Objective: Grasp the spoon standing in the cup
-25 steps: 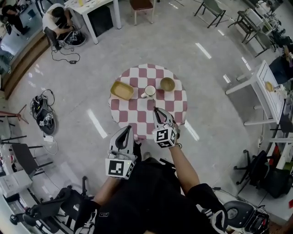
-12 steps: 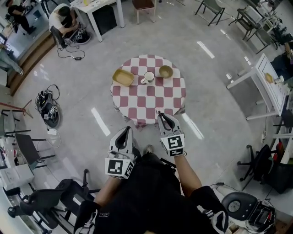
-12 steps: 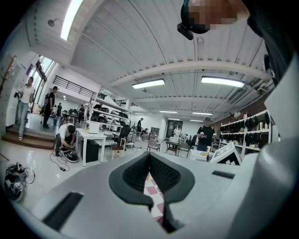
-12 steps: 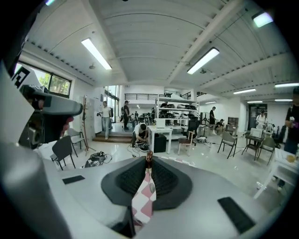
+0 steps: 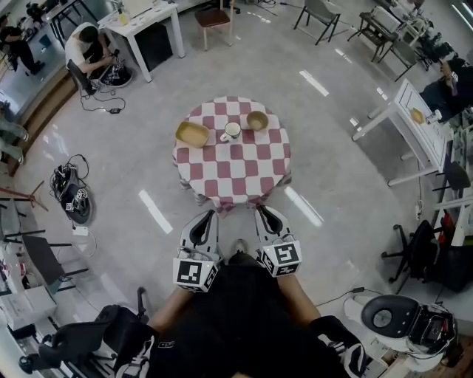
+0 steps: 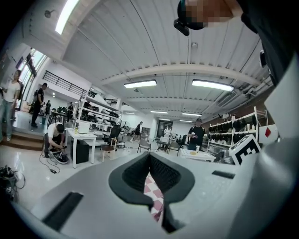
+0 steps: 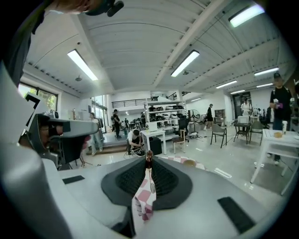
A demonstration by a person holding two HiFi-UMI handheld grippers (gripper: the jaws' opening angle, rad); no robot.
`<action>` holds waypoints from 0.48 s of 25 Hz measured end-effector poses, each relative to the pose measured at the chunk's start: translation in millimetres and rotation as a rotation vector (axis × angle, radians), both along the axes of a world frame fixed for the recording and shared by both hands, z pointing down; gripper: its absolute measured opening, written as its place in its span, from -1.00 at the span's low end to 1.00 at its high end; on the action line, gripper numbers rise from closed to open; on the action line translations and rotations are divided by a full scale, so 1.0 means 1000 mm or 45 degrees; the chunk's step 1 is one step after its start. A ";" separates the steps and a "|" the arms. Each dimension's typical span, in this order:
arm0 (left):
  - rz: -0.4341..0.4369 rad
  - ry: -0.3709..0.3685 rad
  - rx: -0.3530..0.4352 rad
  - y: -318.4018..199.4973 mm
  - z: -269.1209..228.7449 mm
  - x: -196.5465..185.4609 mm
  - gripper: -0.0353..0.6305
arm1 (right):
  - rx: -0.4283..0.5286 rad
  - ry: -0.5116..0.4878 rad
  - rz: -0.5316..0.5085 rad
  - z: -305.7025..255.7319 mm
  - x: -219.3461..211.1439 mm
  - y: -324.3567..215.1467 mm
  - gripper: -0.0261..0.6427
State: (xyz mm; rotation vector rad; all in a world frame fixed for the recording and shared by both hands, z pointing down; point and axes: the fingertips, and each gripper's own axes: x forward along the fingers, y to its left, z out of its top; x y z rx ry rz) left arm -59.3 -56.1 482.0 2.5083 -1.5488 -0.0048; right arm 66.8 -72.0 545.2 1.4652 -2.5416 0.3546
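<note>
The round table with the red-and-white checked cloth stands ahead of me, a step away. On its far side sit a white cup, a yellow tray and a tan bowl. My right gripper is held near my body, short of the table, shut on a thin spoon with a brown handle end; the spoon stands between the pads in the right gripper view. My left gripper hangs beside it, jaws together with nothing in them.
A white desk with a crouching person is at the far left. Another white table stands to the right. Cables and gear lie on the floor at left; an office chair base is at lower right.
The table has drawn away from both grippers as I stepped back. The right gripper came off the table's near edge toward my body, still shut on the spoon.
</note>
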 end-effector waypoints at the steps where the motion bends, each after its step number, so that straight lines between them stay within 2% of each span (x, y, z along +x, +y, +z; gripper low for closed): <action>1: 0.008 0.003 -0.004 0.002 0.001 -0.002 -0.87 | -0.008 -0.012 0.013 -0.001 -0.001 0.005 -0.75; 5: 0.031 0.015 -0.024 0.006 0.006 -0.007 -0.87 | -0.022 -0.012 0.021 -0.002 -0.009 0.019 -0.75; 12: 0.057 0.015 0.005 0.002 0.005 -0.010 -0.87 | -0.006 -0.028 0.034 -0.009 -0.017 0.023 -0.75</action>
